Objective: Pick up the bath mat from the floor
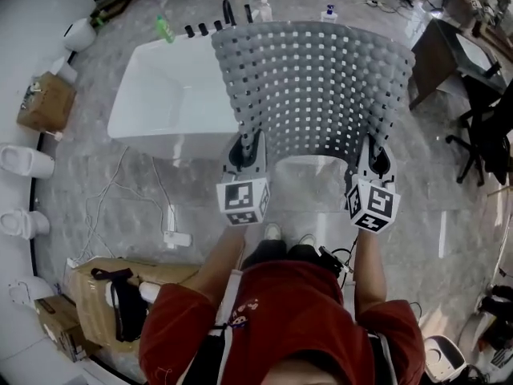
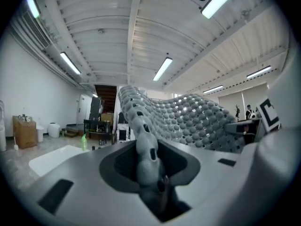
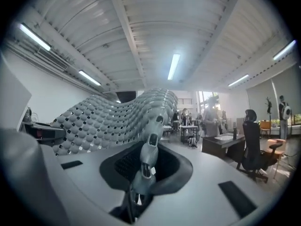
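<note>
The pickup looks all but done. The left claw (image 1: 245,144) is clenched on one near corner of the bath mat (image 1: 321,79), and the right claw (image 1: 373,156) is clenched on the other near corner. The grey, hole-dotted sheet is stretched between them and runs forward, away from both claws.

In the left gripper view, the rim of the bath mat (image 2: 188,121) is pinched deep in the left claw (image 2: 151,175), and the rest sweeps off ahead and to that claw's right. The right gripper view mirrors this. A knobbly edge sits in the right claw (image 3: 140,180), and the bath mat (image 3: 108,117) spreads ahead and to its left.

In both gripper views the sheet rises in front of the claws against the ceiling instead of drooping. From that I judge the whole mat is off the floor (image 1: 433,191), far edge included. No view shows the underside of that far edge directly.

From the head view, the mat hangs out in front of the claws. It overlaps the corner of a white bathtub (image 1: 160,107) that lies beyond the left claw.

What seems left is small. The two grips need to stay firm so the floppy sheet does not slip out at a corner. The task sentence names nowhere to take the mat, so nothing further can be judged.
</note>
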### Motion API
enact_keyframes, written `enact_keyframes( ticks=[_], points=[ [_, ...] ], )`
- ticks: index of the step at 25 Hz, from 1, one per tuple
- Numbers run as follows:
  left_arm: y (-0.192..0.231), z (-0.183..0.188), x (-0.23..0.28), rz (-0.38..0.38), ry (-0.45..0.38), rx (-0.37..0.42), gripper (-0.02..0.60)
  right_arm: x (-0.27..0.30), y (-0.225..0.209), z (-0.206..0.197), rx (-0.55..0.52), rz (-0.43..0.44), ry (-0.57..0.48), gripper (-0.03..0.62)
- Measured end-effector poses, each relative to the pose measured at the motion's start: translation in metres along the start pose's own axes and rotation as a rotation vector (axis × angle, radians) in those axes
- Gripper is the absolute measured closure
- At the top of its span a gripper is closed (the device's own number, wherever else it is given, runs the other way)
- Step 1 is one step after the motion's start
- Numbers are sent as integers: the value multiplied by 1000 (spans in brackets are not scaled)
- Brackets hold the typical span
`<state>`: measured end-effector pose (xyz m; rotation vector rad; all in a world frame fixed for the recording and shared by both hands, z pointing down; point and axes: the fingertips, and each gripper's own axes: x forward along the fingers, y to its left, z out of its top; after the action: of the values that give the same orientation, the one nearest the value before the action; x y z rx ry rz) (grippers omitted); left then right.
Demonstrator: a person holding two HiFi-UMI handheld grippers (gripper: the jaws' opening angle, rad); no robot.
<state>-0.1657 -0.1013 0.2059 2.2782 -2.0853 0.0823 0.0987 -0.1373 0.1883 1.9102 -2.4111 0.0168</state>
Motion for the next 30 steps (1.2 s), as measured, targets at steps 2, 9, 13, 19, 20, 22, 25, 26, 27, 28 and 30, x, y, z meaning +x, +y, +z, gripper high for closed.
enact_keyframes(
  ticks=[2, 9, 13, 19, 20, 22, 25, 26, 27, 28, 30],
  points=[
    [-1, 25, -2, 2, -67, 23, 465, -3, -2, 25, -7, -11, -65, 533],
    [-12, 110, -3, -5, -265, 120, 465, -9, -19, 102, -22, -68, -244, 533],
    [-18, 126, -4, 3, -304, 136, 465, -13, -24, 122, -22, -77, -294, 533],
    [-20, 137, -6, 15, -324, 90, 465, -15, -23, 129, -28, -80, -316, 533],
    [-19, 137, -5, 19, -328, 97, 465, -14, -23, 129, -29, -80, -317, 533],
    [-18, 137, -3, 22, -336, 113, 465, -14, -23, 131, -33, -79, -322, 533],
    [-19, 136, -2, 24, -337, 132, 466, -14, -23, 132, -39, -81, -329, 533],
    [-19, 135, -3, 24, -336, 131, 466, -15, -23, 132, -39, -82, -331, 533],
    [-19, 134, -3, 24, -335, 123, 466, -16, -24, 132, -38, -82, -333, 533],
    [-20, 134, -3, 23, -335, 111, 466, -16, -24, 132, -36, -83, -334, 533],
    [-21, 137, -5, 26, -336, 98, 466, -17, -25, 131, -33, -82, -336, 533]
  ],
)
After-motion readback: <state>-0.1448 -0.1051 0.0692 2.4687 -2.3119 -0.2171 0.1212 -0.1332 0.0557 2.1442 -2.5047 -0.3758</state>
